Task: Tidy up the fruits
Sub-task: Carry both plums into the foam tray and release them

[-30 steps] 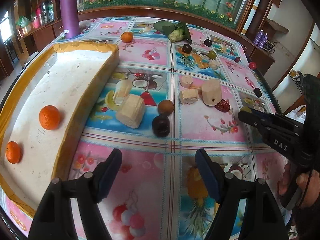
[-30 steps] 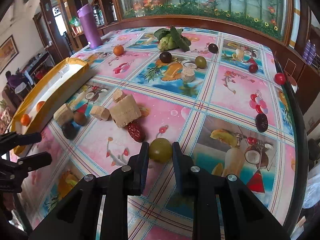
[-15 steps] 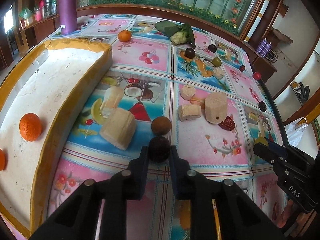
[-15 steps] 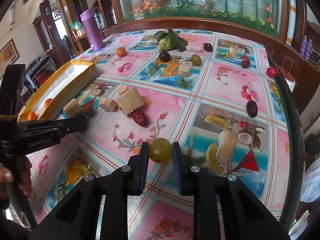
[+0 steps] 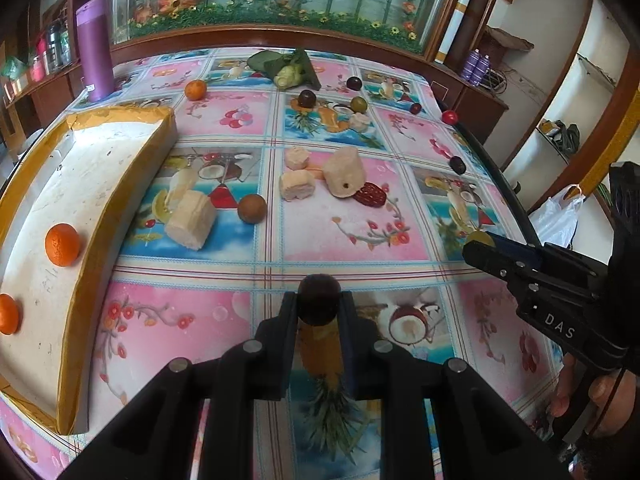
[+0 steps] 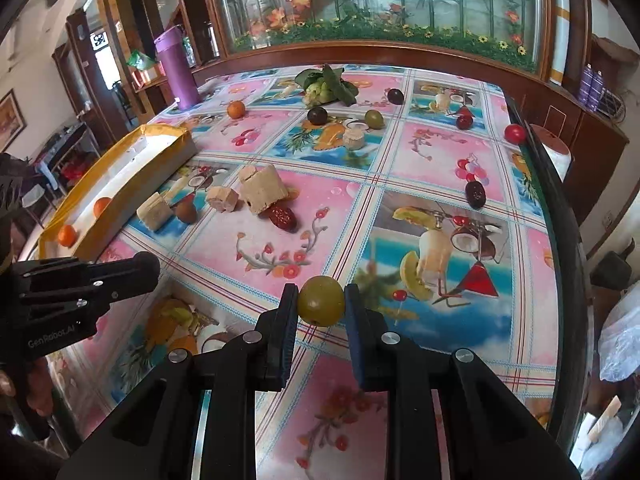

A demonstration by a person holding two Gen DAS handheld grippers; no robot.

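**Both grippers hold fruit above the patterned table**

The table [image 5: 360, 240], covered in a pink and blue fruit-print cloth, fills both views. Along its left side lies the long white tray [image 5: 100, 168] with a yellow rim, and two oranges [image 5: 62, 244] rest inside it toward the near end. A tall purple tumbler [image 5: 94, 46] stands upright at the far left corner, beyond the tray.

Scattered mid-table are pale cut chunks [image 5: 188, 220], one cylindrical piece [image 5: 344, 172] with a red date [image 5: 370, 196] touching its base, and a small brown round fruit [image 5: 252, 208] just beside the largest chunk. Farther back sit a leafy green bundle [image 5: 286, 68], a lone orange [image 5: 195, 90], and several dark and green plums; what some of the small far pieces are is hard to tell at this range.

The left gripper [image 5: 319, 308] is closed narrowly on a dark plum [image 5: 319, 298], pinched between its fingertips above the cloth, near the tray's long side. The right gripper [image 6: 321, 306] clasps a green plum [image 6: 321, 300] the same way, lifted off the table.
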